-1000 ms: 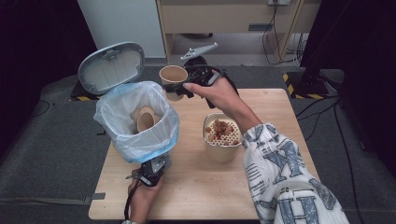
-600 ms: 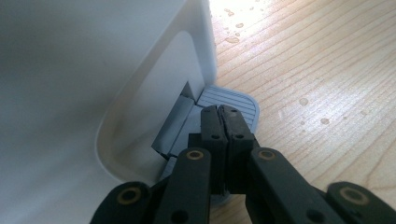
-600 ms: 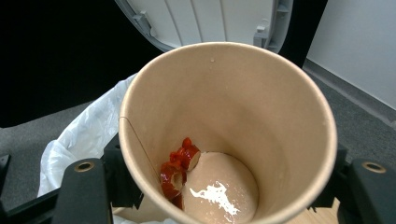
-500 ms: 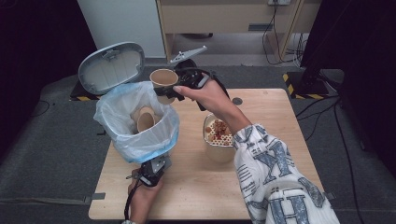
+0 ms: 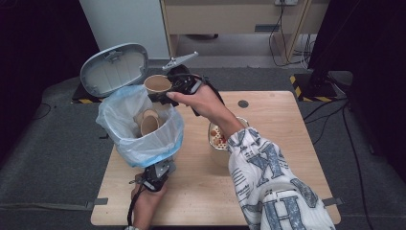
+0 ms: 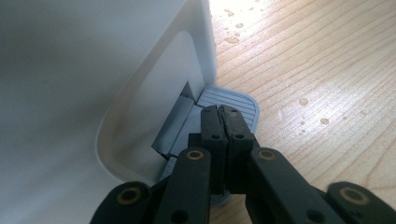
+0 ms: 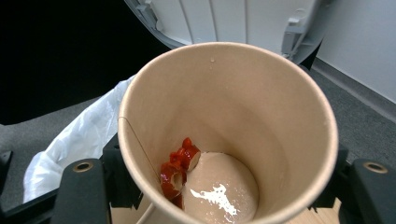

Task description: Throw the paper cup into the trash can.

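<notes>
Right gripper (image 5: 165, 96): clamped on a paper cup (image 5: 158, 84), jaws on either side of its wall, held up beside the far rim of the bin (image 5: 143, 143).
Cup: upright, mouth open to the high view, just above the edge of the blue bag (image 5: 115, 120); in the right gripper view the cup (image 7: 229, 135) carries red food scraps (image 7: 180, 168) stuck low on its inner wall and a wet shine on its bottom.
Left gripper (image 6: 223, 116): jaws pressed fully together, nothing between them, tips resting on the grey ribbed pedal (image 6: 233, 100) at the foot of the white bin wall (image 6: 93, 93).
Left hand (image 5: 146, 201): low at the near edge of the table (image 5: 287, 143), right under the bin.
Bin lid (image 5: 114, 68): standing open, tilted back away from the person.
Inside the bin: more paper cups (image 5: 148, 123) lying in the bag.
Bowl (image 5: 218, 139): on the table beside the bin, red and pale food in it, partly behind the patterned sleeve (image 5: 268, 182).
Table surface: wood grain, speckled with droplets (image 6: 303, 101) in the left gripper view.
</notes>
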`<action>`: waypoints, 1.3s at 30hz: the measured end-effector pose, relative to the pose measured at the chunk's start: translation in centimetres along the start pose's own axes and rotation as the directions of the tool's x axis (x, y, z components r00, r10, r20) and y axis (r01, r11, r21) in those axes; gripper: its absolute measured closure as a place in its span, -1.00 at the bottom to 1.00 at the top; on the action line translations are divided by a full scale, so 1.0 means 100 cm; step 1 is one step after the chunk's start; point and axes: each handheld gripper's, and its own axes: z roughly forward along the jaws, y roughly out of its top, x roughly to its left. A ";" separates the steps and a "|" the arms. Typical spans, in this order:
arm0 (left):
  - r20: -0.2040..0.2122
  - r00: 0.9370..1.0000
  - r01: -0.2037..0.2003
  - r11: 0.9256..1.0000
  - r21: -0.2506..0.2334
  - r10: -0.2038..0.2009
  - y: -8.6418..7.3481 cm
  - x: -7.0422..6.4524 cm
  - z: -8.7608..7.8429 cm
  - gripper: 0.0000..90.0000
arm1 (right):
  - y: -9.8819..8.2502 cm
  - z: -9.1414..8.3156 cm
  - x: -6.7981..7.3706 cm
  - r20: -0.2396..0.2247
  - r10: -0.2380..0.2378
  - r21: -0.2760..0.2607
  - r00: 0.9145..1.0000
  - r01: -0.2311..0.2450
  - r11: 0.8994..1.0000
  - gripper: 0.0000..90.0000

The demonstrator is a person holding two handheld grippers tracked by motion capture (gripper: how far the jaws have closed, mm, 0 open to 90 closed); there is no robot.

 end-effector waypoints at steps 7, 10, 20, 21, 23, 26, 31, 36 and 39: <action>0.002 1.000 -0.001 1.000 0.000 0.001 0.000 0.000 0.000 0.95 | -0.002 0.015 0.004 0.000 -0.008 0.017 1.000 0.008 1.000 -0.34; 0.002 1.000 0.001 1.000 0.000 -0.001 0.000 0.000 0.000 0.95 | -0.002 0.018 0.005 0.007 -0.013 0.020 1.000 0.013 1.000 -0.35; 0.002 1.000 0.001 1.000 0.000 -0.001 0.000 0.000 0.000 0.95 | -0.004 0.030 0.007 0.019 -0.036 0.041 0.999 0.035 0.999 -0.46; 0.002 1.000 0.001 1.000 0.000 -0.001 0.000 0.000 0.000 0.95 | -0.004 0.033 0.009 0.008 -0.031 0.039 0.999 0.031 0.999 -0.60; 0.002 1.000 0.001 1.000 0.000 -0.001 0.000 0.000 0.000 0.95 | -0.004 0.033 0.010 0.003 -0.034 0.043 0.999 0.034 0.998 -0.60; 0.001 1.000 0.001 1.000 -0.001 -0.001 0.000 0.000 0.000 0.95 | -0.005 0.032 0.012 -0.001 -0.046 0.044 0.999 0.046 0.998 -0.66; 0.000 1.000 -0.001 1.000 -0.001 0.001 0.000 0.000 0.000 0.95 | -0.005 0.028 0.012 0.000 -0.049 0.042 0.999 0.049 0.998 -0.66; 0.003 1.000 -0.002 1.000 -0.001 0.002 0.000 0.000 0.000 0.95 | -0.006 0.022 0.009 0.007 -0.041 0.039 0.999 0.040 0.998 -0.62; 0.003 1.000 -0.001 1.000 -0.001 0.001 0.000 0.000 0.000 0.95 | -0.008 0.020 0.007 0.007 -0.045 0.039 0.999 0.044 0.998 -0.62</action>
